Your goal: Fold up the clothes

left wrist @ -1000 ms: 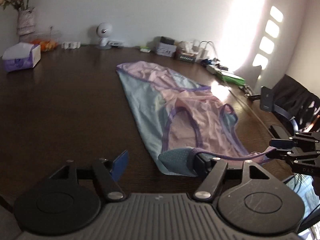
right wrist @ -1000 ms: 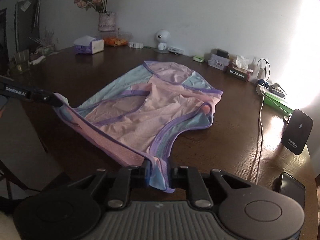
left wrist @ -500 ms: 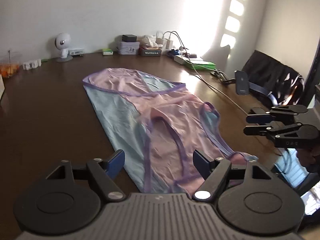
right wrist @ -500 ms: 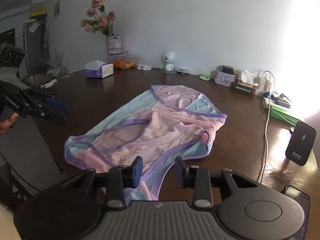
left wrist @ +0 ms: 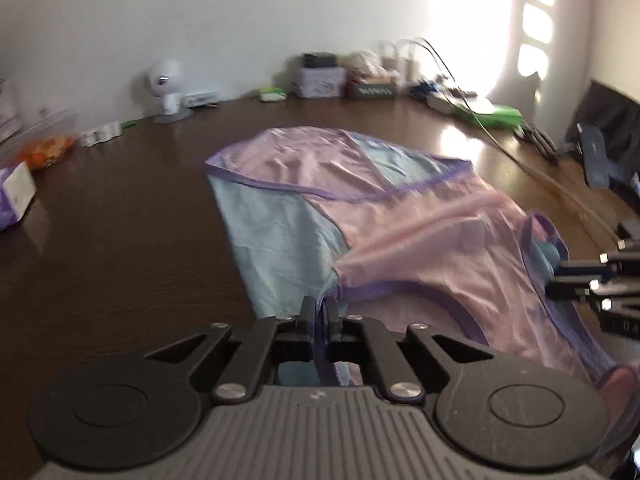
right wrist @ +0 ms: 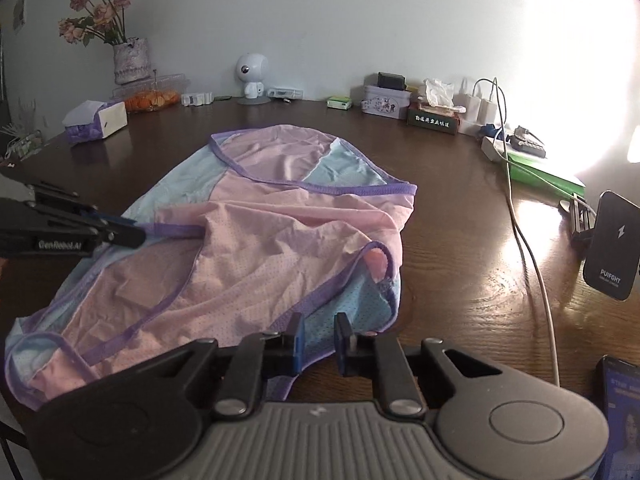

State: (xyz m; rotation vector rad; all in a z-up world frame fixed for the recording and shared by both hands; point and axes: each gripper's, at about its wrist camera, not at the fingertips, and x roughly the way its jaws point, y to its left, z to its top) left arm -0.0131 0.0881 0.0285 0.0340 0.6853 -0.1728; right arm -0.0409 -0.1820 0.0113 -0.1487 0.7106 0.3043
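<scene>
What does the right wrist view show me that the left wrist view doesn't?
Only the right wrist view shows the vase of flowers, the phone at the table's near edge, and the right gripper closing, its fingers still apart with fabric between them. Only the left wrist view shows the black chair and the left gripper shut on the garment's purple trim. Both show the pink and blue garment flat on the table, the round white camera and the tissue box.
</scene>
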